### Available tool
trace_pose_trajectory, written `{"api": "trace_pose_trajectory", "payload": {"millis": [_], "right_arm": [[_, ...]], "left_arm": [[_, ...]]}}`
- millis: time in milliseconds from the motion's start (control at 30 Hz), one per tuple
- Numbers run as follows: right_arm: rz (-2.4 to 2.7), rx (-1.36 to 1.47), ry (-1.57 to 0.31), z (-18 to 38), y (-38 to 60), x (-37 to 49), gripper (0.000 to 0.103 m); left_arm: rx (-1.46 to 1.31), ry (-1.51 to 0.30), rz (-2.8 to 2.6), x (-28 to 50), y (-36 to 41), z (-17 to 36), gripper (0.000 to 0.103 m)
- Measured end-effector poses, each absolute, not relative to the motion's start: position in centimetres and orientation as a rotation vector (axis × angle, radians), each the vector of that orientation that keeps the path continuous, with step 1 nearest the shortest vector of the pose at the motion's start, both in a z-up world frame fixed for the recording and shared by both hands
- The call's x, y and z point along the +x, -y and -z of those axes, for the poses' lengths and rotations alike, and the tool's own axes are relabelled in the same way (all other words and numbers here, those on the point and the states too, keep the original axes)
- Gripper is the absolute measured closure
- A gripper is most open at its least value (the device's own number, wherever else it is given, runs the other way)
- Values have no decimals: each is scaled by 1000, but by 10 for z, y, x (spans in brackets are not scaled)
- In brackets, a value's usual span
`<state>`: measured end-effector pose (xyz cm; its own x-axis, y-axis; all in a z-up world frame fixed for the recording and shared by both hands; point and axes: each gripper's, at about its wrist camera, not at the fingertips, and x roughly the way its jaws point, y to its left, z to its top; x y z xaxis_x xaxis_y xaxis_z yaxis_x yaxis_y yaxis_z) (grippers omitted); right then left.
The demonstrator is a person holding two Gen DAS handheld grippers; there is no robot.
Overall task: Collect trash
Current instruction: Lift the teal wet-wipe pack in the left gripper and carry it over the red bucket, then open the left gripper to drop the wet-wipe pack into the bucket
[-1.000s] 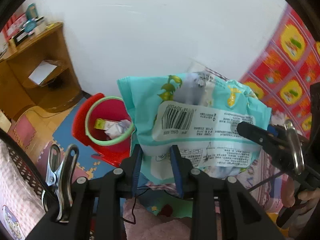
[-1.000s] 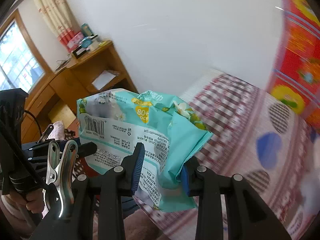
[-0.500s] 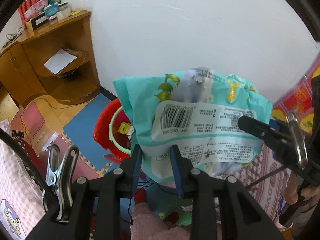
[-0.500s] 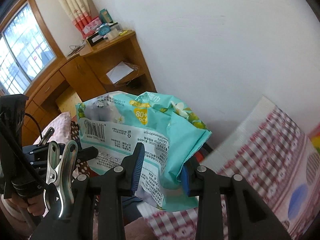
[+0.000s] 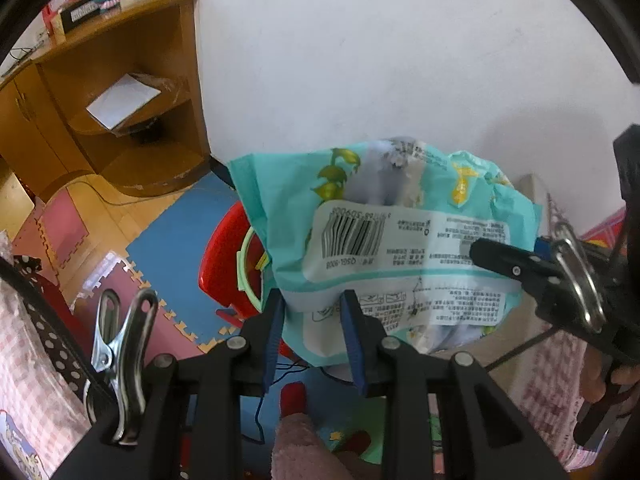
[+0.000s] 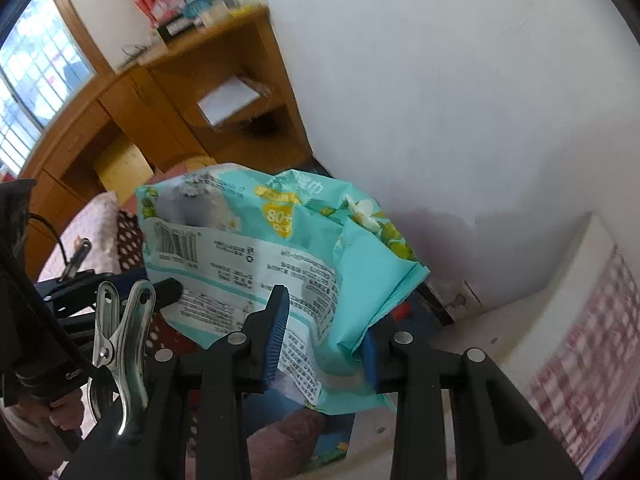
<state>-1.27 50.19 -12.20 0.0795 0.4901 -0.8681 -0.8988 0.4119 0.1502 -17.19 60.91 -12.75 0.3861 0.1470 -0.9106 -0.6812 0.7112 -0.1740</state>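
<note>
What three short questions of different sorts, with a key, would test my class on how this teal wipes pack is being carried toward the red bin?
1. True or false: only one gripper holds the teal wipes pack.
2. Multiple choice: the red bin with the green rim stands on (A) a wooden shelf, (B) foam floor mats, (C) a bed.
3. Fill in: in the left wrist view, the bin shows partly hidden behind the pack's ____ edge.

Key:
1. False: the left gripper and the right gripper are each shut on a lower edge of the pack.
2. B: blue and pink foam floor mats.
3. Left.
</note>
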Motion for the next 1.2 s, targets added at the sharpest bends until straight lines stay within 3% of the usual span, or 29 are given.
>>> {"api": "trace_pose_trajectory", "payload": {"millis": [400, 500, 733, 1200], "right_arm": [[-1020, -661, -1095, 210, -584, 13, 68], [-992, -614, -1215, 232, -600, 30, 68], [-936, -706, -1256, 270, -632, 43, 68], [-812, -748, -1379, 327, -662, 69, 68]], "left_arm": [[-629, -1102, -554, -151, -656, 223, 73], [-674, -1111, -534, -148, -669, 245, 73], [-675, -1173, -528, -131, -683, 288, 74], [-675, -1264, -495, -107, -698, 338, 72]]}}
